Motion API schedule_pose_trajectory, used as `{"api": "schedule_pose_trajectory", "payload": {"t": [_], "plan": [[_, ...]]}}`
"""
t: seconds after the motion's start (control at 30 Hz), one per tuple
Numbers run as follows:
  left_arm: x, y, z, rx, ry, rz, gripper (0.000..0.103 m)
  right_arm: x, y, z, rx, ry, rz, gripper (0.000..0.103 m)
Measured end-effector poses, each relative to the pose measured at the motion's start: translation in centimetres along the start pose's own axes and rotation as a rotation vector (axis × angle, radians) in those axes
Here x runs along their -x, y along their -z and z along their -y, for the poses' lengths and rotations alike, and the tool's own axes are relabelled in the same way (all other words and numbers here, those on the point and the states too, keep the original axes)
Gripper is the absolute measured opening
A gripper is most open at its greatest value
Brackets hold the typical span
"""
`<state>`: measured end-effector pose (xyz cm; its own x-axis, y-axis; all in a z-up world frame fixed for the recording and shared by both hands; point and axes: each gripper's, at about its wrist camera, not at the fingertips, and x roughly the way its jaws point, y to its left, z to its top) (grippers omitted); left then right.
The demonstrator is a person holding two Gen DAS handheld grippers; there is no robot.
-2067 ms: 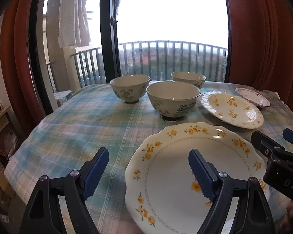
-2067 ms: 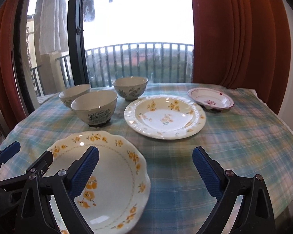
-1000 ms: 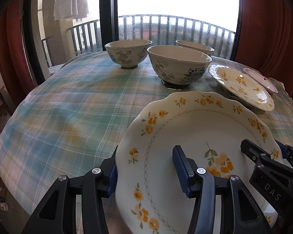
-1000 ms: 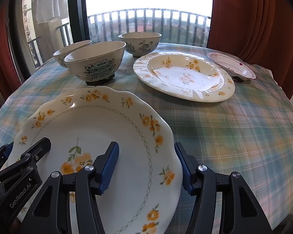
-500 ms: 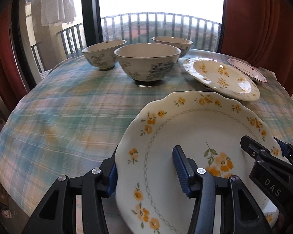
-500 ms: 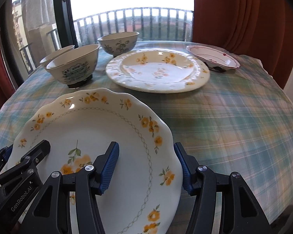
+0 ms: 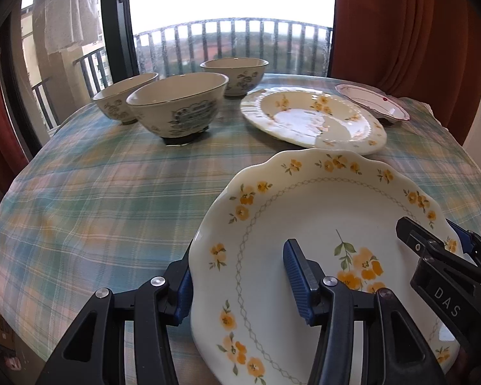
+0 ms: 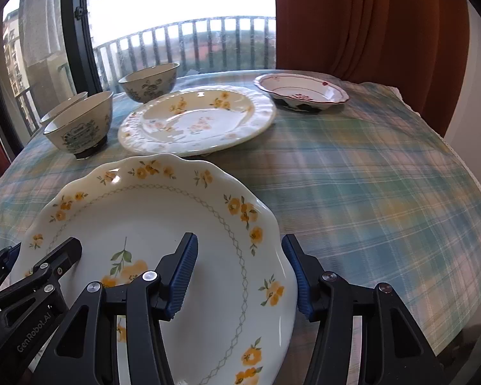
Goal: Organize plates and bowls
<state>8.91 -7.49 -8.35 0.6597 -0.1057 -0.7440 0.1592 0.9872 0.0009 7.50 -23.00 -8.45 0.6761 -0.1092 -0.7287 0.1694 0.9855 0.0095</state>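
Landmark: ribbed plate (image 8: 197, 120).
Left of it: three bowls (image 7: 176, 107) clustered close, no gap to pass between.
Behind right: small red-trimmed dish (image 8: 301, 91), narrow strip between.
Right and front-right: bare plaid tablecloth (image 8: 368, 186), wide open.
Front: held scalloped plate (image 8: 150, 224) blocks near side.

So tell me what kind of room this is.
Probably a home dining area in an upper-floor flat: a table under a plaid tablecloth, orange curtains, and a balcony railing outside the window.
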Motion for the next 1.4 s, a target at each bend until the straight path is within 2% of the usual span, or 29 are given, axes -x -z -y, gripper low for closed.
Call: {"api": "schedule_pose_trajectory", "payload": {"t": [0.23, 0.63, 1.2, 1.3, 1.4], "plan": [[-0.2, 0.0, 2.9, -0.031, 0.031, -0.015, 0.052, 0.1, 0.1, 3.4, -0.046, 0.015, 0.005, 0.055], [-1.6, -1.1, 7.9, -0.06, 0.095, -0.027, 0.052, -0.7, -0.5, 8.6, -0.086, 0.09, 0.004, 0.054], [-3.3, -3.3, 11.7, -0.078, 0.114, -0.017, 0.053, -2.4, -2.4, 12.6, -0.113, 0.138, -0.011, 0.054], [-3.4, -3.4, 11.5, -0.065, 0.149, -0.039, 0.057, -2.4, -2.5, 12.5, -0.101, 0.134, -0.024, 0.057], [-3.1, -3.2, 12.0, -0.108, 0.126, -0.038, 0.062, -2.3, -2.6, 12.7, -0.114, 0.116, -0.05, 0.057]]}}
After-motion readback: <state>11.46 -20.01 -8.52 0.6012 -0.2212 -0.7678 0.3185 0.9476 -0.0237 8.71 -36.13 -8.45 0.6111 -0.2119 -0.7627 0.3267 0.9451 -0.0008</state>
